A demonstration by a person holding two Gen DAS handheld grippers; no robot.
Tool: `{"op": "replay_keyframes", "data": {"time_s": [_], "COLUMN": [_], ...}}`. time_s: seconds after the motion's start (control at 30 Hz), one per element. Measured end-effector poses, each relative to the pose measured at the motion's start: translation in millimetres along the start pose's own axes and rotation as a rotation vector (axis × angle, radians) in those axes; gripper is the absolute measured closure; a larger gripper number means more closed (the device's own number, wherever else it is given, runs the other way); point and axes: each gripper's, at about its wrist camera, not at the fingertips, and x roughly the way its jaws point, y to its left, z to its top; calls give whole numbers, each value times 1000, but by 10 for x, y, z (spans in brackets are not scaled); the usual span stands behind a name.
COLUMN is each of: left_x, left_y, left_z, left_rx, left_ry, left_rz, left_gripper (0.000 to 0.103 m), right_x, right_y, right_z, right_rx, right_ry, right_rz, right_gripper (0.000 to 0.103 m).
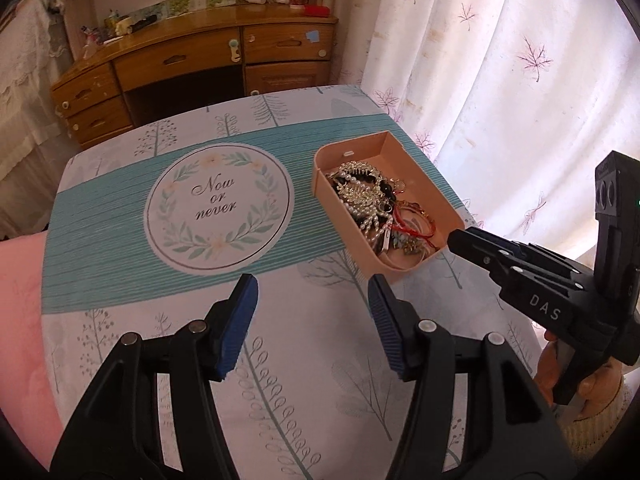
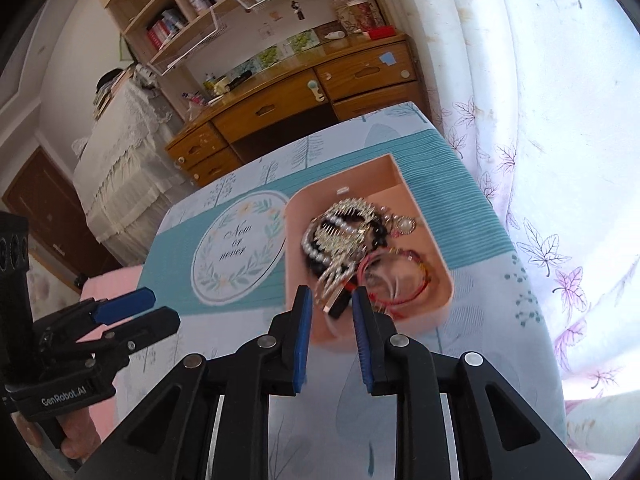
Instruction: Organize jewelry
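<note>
A peach plastic tray (image 1: 424,176) sits on the patterned table near its right edge. It holds a tangled heap of jewelry (image 1: 370,200): pearl strands, gold combs, black beads and red cord bracelets. The tray (image 2: 442,276) and the heap (image 2: 344,240) also show in the right wrist view. My left gripper (image 1: 312,300) is open and empty, above the table in front of the tray. My right gripper (image 2: 330,300) is open, with its fingertips over the tray's near end, just above the jewelry. It also shows in the left wrist view (image 1: 456,240).
The tablecloth has a round "Now or never" print (image 1: 218,206) left of the tray. A wooden desk with drawers (image 1: 192,60) stands behind the table. A white curtain (image 1: 500,60) hangs to the right. A pink cloth (image 1: 20,320) lies at the left.
</note>
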Motion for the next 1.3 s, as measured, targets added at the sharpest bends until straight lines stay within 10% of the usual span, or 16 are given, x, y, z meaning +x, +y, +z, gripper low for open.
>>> {"op": "replay_keyframes", "data": {"time_s": [0.63, 1.3], "left_x": [-1364, -1688], "left_y": [107, -141], "left_z": [-1269, -1593], "left_rx": [-211, -224], "left_ry": [-163, -204], "left_rz": [273, 313], "left_gripper": [39, 37], "right_x": [-1308, -1909], "right_y": [1242, 1506], "right_z": [-1222, -1581], "right_rx": [-193, -265], "right_ry": [2, -44], "right_rz": [-25, -10], "right_gripper": [36, 34]}}
